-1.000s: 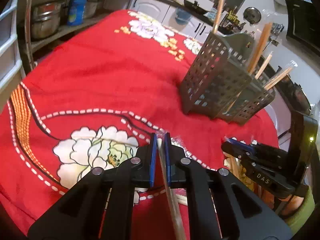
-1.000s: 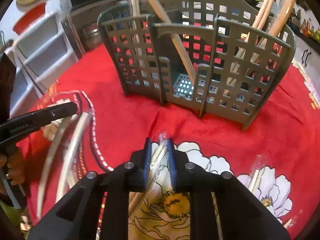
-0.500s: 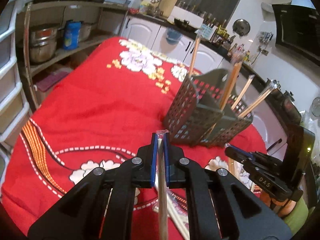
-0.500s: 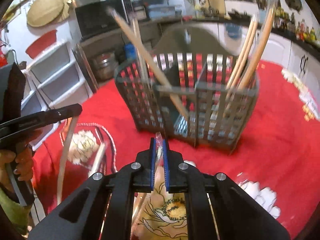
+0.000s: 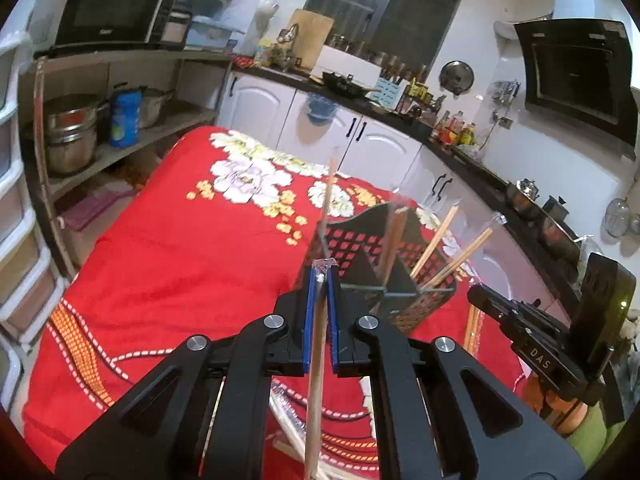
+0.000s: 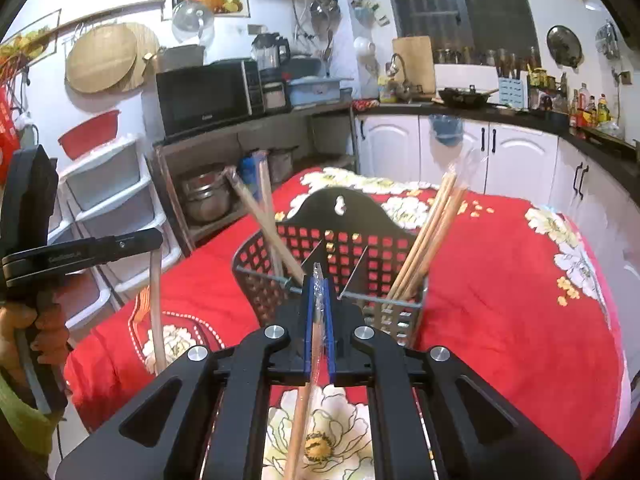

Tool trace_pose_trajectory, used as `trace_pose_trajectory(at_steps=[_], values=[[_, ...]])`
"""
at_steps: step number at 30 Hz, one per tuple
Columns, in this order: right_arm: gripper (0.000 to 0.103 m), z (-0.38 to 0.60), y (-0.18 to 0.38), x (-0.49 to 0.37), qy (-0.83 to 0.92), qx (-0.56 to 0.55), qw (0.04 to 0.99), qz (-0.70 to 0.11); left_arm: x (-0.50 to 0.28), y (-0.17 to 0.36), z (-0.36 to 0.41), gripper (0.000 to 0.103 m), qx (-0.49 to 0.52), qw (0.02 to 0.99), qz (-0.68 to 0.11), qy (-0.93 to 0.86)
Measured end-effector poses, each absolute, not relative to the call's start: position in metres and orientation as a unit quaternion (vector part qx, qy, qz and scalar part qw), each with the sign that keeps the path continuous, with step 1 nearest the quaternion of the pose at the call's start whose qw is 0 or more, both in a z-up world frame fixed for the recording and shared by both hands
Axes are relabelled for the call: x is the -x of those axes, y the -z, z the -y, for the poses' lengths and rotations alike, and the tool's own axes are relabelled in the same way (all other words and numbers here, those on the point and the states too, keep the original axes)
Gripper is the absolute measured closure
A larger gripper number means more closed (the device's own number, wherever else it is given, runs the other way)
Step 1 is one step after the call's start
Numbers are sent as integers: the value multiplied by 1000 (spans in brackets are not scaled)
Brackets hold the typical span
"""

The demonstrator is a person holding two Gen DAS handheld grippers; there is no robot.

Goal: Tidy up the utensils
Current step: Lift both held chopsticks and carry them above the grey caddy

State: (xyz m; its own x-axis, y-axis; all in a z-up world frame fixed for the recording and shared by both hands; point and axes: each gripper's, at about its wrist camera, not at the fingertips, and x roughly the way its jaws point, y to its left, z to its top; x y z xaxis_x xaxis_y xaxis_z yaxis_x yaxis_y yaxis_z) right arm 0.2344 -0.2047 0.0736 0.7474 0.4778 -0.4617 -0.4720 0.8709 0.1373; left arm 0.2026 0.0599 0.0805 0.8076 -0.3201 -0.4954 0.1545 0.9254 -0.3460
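Note:
My left gripper (image 5: 320, 276) is shut on a plastic-wrapped pair of chopsticks (image 5: 315, 380) that hangs down from its blue pads, lifted above the red cloth. My right gripper (image 6: 318, 284) is shut on another wrapped pair of chopsticks (image 6: 299, 420), also hanging below the pads. A dark grey perforated caddy (image 6: 340, 236) stands on the cloth just ahead of both grippers, with wooden chopsticks (image 6: 432, 236) leaning in its right compartment and others (image 6: 264, 220) in its left one. The left wrist view shows the caddy (image 5: 360, 248) and the right gripper (image 5: 474, 294) to its right.
The red flowered tablecloth (image 5: 180, 248) covers the table. More wrapped chopsticks (image 5: 288, 420) lie on it below my left gripper. White drawers (image 6: 112, 208), a shelf with steel pots (image 5: 68, 132) and kitchen cabinets (image 6: 460, 152) ring the table. A hand (image 6: 24, 336) holds the left gripper.
Both grippers have risen off the cloth, each carrying its wrapped chopsticks. The right jaws have closed tighter on their pair. The caddy now sits lower in both views.

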Motion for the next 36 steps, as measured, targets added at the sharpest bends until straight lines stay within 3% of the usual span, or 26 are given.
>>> trace_pose_trajectory(at_steps=[36], values=[[98, 220, -158, -244, -245, -30, 959, -142, -236, -176, -32, 101, 114, 965, -182, 154]])
